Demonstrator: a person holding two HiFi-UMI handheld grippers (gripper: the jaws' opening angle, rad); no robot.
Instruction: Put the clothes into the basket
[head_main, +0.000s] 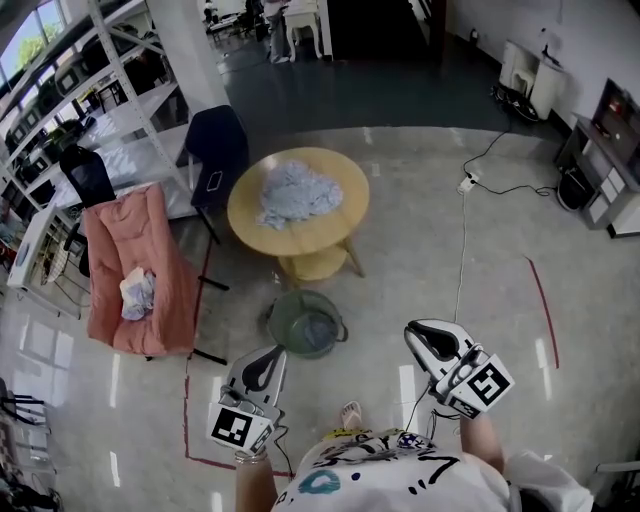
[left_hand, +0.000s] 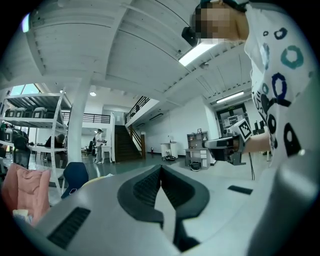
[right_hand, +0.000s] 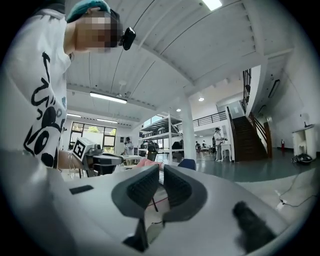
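Crumpled pale-blue clothes (head_main: 297, 192) lie outside the round grey-green basket (head_main: 305, 322); your left gripper (head_main: 262, 368) is closed, your right gripper (head_main: 432, 338) barely parted, both empty.

bright and even — fisheye warping, dark corners.

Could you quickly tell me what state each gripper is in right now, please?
Left gripper: closed, holding nothing.
Right gripper: jaws a narrow gap apart, holding nothing.
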